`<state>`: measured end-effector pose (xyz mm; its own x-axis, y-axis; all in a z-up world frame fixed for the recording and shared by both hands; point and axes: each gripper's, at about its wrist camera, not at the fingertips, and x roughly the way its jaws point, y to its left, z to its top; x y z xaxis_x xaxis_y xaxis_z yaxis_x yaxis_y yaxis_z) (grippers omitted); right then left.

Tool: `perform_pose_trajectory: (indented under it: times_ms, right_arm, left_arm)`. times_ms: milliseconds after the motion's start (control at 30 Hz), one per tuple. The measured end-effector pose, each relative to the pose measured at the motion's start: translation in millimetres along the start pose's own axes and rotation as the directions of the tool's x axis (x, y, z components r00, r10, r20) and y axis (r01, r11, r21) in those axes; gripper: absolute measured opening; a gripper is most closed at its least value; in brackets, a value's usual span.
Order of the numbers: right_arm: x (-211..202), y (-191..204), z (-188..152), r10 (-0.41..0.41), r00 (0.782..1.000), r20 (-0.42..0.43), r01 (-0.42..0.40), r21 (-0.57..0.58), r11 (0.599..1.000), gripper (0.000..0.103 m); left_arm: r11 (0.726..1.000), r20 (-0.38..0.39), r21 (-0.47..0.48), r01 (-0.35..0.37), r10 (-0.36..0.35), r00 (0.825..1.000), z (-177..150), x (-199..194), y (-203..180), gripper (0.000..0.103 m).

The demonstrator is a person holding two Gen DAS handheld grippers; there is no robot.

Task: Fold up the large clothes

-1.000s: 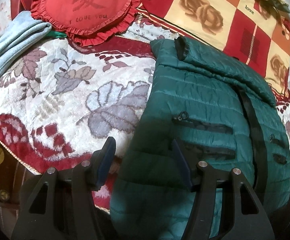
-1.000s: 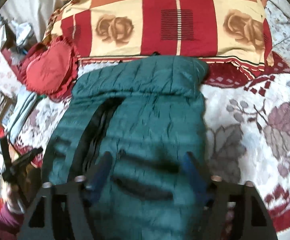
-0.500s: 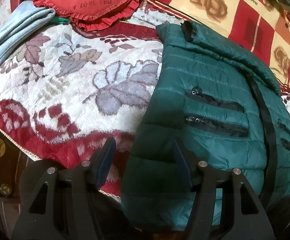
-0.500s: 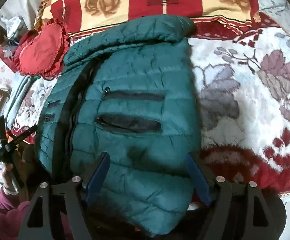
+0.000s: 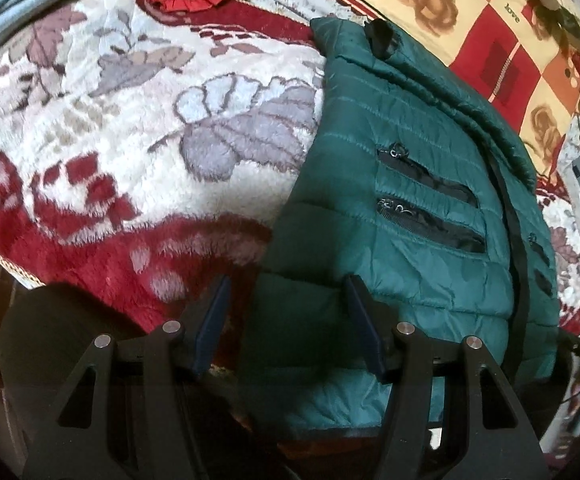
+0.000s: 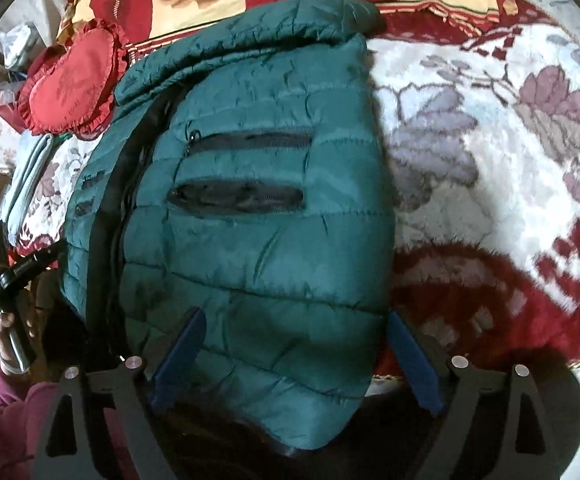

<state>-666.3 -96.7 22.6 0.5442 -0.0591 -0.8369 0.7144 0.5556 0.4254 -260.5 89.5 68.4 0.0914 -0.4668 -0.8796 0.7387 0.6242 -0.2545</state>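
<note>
A dark green quilted jacket point(image 5: 410, 200) lies flat on the bed, front up, with black zip pockets and a black centre zip. Its collar end is far from me and its hem hangs at the near bed edge. My left gripper point(image 5: 286, 320) stands open over the hem's left corner, and the jacket's edge lies between the fingers without being pinched. In the right wrist view the jacket point(image 6: 250, 220) fills the middle. My right gripper point(image 6: 294, 356) straddles the hem's right part, its jaws opening, and the pads do not press the cloth.
A floral red and white blanket point(image 5: 130, 120) covers the bed. A red heart cushion point(image 6: 70, 80) and a folded light blue garment point(image 5: 18, 8) lie at the far left. A checked rose-print quilt point(image 5: 470, 20) is behind the jacket. A hand in a maroon sleeve point(image 6: 6, 400) shows at the left.
Both grippers have sunk toward the jacket's near hem and tipped further down. The right jaws have spread wider. The jacket itself has not shifted.
</note>
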Motion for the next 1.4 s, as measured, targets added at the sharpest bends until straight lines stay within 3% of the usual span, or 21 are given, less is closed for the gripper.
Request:
perform_pose_trajectory:
  times_ms: [800, 967, 1067, 1233, 1400]
  right_arm:
    - [4, -1, 3, 0.002, 1.000, 0.013, -0.002, 0.006, 1.000, 0.092]
    - [7, -4, 9, 0.033, 0.999, 0.026, -0.034, 0.041, 0.999, 0.092]
    - [16, 4, 12, 0.007, 1.000, 0.004, -0.007, 0.012, 1.000, 0.094]
    - [9, 11, 13, 0.157, 0.988, 0.008, -0.157, 0.001, 0.988, 0.096]
    - [19, -2, 10, 0.051, 0.999, -0.020, -0.050, 0.040, 0.998, 0.096]
  left_arm:
    - [0.998, -0.031, 0.056, 0.014, -0.013, 0.999, -5, 9, -10, 0.059]
    - [0.997, -0.055, 0.006, 0.077, -0.077, 0.996, 0, 13, -1, 0.062]
    - [0.994, -0.070, 0.010, 0.108, -0.107, 0.992, 0, 14, -3, 0.064]
    - [0.985, -0.092, 0.117, 0.126, -0.116, 0.989, -4, 10, -20, 0.065]
    - [0.992, -0.094, 0.053, 0.114, -0.109, 0.990, -1, 19, -11, 0.065]
